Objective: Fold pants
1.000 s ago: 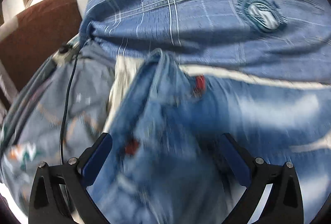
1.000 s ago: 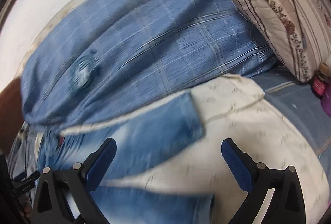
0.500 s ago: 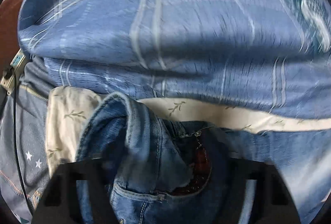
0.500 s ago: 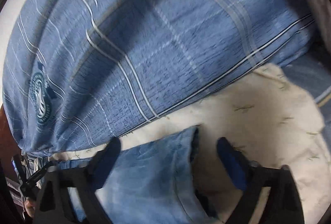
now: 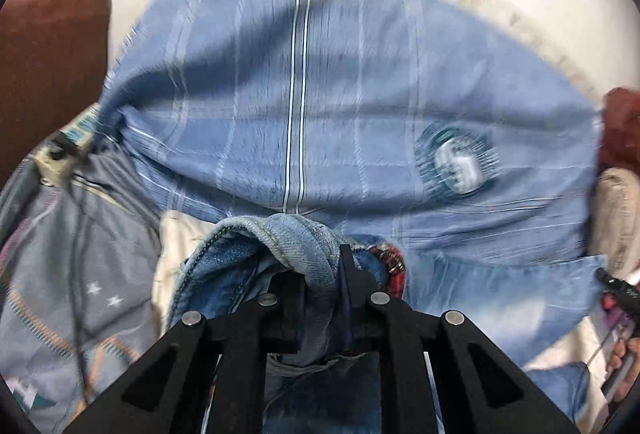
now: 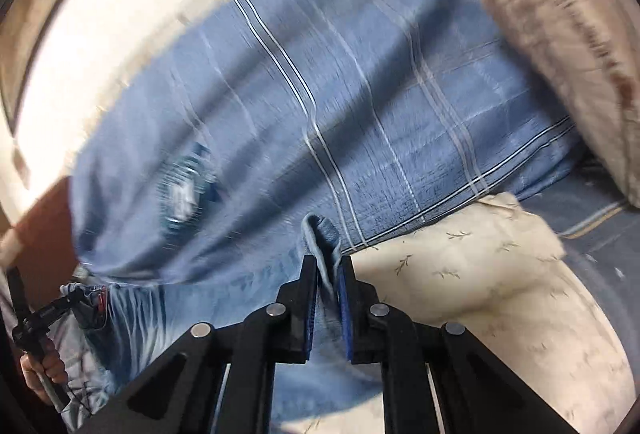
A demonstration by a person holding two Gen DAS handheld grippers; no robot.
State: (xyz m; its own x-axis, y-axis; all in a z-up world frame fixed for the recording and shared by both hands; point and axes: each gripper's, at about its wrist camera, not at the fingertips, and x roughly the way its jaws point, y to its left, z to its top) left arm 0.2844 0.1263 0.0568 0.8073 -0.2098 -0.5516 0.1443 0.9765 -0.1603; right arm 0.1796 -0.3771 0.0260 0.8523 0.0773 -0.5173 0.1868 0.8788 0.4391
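A pair of blue jeans [image 5: 500, 294] lies across a cream sheet on a bed. My left gripper [image 5: 324, 266] is shut on the bunched waistband [image 5: 296, 238], which bulges up over the fingers; a red inner lining shows beside it. My right gripper [image 6: 328, 274] is shut on the hem of a trouser leg [image 6: 320, 234], a fold of pale denim standing up between its blue pads [image 6: 344, 298]. The leg [image 6: 224, 298] stretches away to the left toward the other gripper, seen at the far left edge with a hand around its handle.
A large blue checked pillow [image 5: 320, 105] with a round emblem [image 5: 456, 161] lies just behind the jeans. A beige patterned cushion [image 6: 568, 53] leans at the right. The cream sheet [image 6: 500, 274] with a leaf print spreads to the right. A brown headboard [image 5: 48, 73] and a cable [image 5: 76, 274] are at the left.
Both grippers went from wide open to shut, the left on the waistband, the right on the leg hem. Both have pulled back from the pillow and lifted, bringing the denim up.
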